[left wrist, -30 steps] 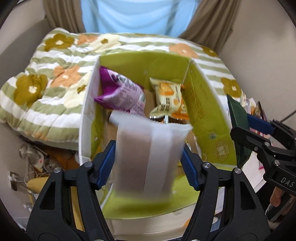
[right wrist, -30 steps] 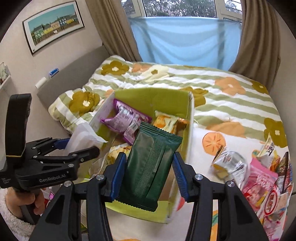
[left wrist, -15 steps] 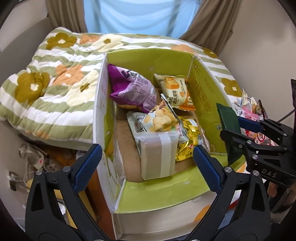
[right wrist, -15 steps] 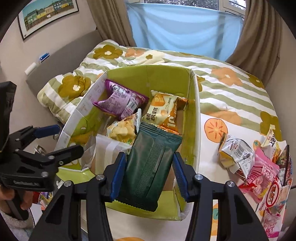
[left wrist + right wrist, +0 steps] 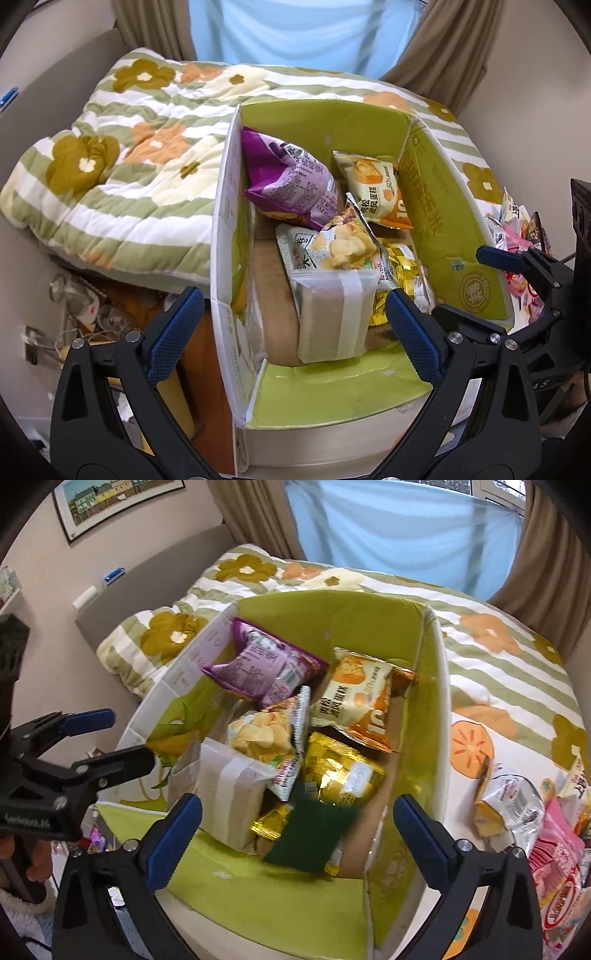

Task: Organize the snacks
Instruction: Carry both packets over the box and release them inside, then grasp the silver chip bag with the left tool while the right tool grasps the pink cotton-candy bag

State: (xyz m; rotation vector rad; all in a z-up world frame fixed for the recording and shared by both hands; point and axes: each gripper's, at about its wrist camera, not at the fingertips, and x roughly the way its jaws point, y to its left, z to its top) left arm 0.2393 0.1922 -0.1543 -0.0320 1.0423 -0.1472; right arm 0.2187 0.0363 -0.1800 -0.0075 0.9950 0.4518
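Note:
A green-lined cardboard box [image 5: 443, 206] sits on the bed and holds several snack packs: a purple bag [image 5: 288, 181], an orange cake pack [image 5: 376, 192], a chips pack [image 5: 332, 251], a gold pack [image 5: 340, 775] and a pale translucent pack [image 5: 332, 317]. My left gripper [image 5: 291, 339] is open and empty over the box's near end. My right gripper [image 5: 299, 834] is open; a dark green pack [image 5: 310, 834], blurred, lies in the box just below it. The box also shows in the right wrist view [image 5: 432, 709].
A flowered green-striped quilt [image 5: 129, 166] covers the bed around the box. Several loose snack packs [image 5: 535, 823] lie on the bed right of the box. Clutter and cables [image 5: 85, 314] lie on the floor at the left.
My left gripper opened and dropped the pale pack into the box. My right gripper then opened and the dark green pack fell into the box.

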